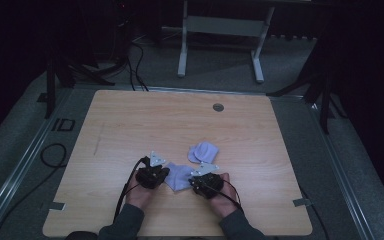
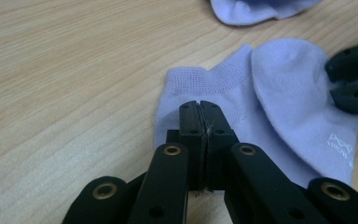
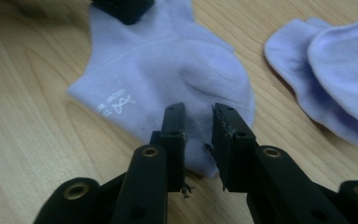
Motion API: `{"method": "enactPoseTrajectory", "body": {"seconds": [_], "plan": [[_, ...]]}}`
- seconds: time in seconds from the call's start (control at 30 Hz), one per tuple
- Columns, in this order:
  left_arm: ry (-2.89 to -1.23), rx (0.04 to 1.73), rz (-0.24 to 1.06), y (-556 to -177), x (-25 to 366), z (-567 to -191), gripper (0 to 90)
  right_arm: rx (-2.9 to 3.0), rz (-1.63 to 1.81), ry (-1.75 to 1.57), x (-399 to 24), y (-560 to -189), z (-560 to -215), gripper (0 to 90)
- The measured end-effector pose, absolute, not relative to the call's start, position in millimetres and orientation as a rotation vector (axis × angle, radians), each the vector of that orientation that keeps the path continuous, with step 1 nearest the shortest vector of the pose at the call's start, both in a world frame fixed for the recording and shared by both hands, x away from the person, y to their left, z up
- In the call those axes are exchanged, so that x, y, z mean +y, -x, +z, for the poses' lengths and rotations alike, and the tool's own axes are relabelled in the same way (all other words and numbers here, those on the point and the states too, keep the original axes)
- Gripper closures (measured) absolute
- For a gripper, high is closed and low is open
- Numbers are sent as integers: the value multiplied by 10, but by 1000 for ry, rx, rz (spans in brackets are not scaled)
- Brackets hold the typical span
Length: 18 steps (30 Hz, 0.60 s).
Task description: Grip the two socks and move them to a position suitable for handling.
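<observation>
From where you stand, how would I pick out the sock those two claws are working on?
Start at the wooden table and look to its near edge, where the person's hands come in. A flat lilac sock lies between the left claw and the right claw. Unlike the bunched second sock farther back, it lies spread out, with white lettering near one end.

The table (image 1: 130,120) has a light wood-grain top with rounded corners and a round grey grommet (image 1: 218,107) near its far edge. It stands on grey carpet (image 1: 25,145). Beyond it stands a white frame (image 1: 220,30) on two feet. Black tripod legs (image 1: 60,70) flank the table — left and right. Black cables (image 1: 137,65) run across the floor. Lighting is dim; the room's far part is dark.
</observation>
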<state>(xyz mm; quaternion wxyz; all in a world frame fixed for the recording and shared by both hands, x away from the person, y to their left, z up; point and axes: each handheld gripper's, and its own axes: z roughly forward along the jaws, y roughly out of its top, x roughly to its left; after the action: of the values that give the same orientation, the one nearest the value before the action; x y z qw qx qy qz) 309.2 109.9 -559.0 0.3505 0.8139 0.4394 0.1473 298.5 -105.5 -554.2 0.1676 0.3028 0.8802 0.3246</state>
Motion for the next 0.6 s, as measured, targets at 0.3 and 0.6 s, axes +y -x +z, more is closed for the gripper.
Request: {"method": "enactPoseTrajectory", "body": {"seconds": [0.3, 0.6], "plan": [[-2108, 1119, 295, -2992, 1079, -5590, 887, 2468, 916, -941, -1180, -3097, -5542, 729], [-2110, 1088, 238, -2888, 985, -5597, 886, 2443, 898, -982, -1220, -3244, -5538, 731]]}}
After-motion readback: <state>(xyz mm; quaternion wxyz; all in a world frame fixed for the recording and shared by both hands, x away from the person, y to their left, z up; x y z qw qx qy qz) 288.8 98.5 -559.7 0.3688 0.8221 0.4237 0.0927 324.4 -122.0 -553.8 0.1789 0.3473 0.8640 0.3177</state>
